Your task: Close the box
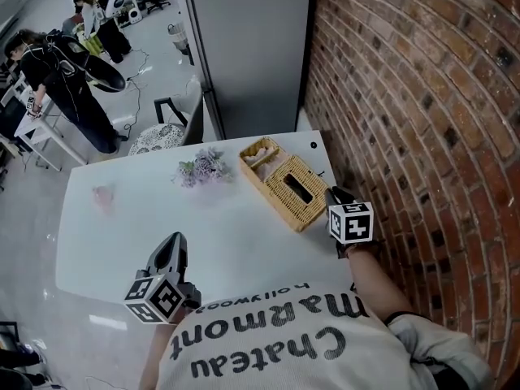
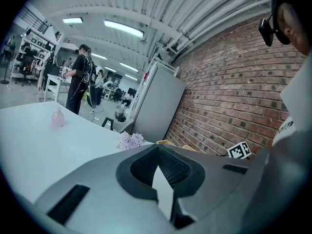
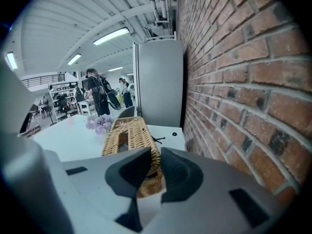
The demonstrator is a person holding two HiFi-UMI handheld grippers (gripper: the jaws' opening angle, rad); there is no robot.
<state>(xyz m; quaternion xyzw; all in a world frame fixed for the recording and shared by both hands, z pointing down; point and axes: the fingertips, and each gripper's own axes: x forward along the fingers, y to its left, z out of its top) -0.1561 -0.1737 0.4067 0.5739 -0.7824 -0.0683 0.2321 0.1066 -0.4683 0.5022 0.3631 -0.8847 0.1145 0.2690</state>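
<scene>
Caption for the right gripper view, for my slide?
Right gripper, jaws slightly apart, aimed at the wicker box beside the brick wall.

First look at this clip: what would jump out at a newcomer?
The woven wicker box lies on the white table, close to the red brick wall. A bunch of purple flowers lies just left of it. The right hand-held gripper hovers by the box's near end, jaws slightly apart and empty.
</scene>
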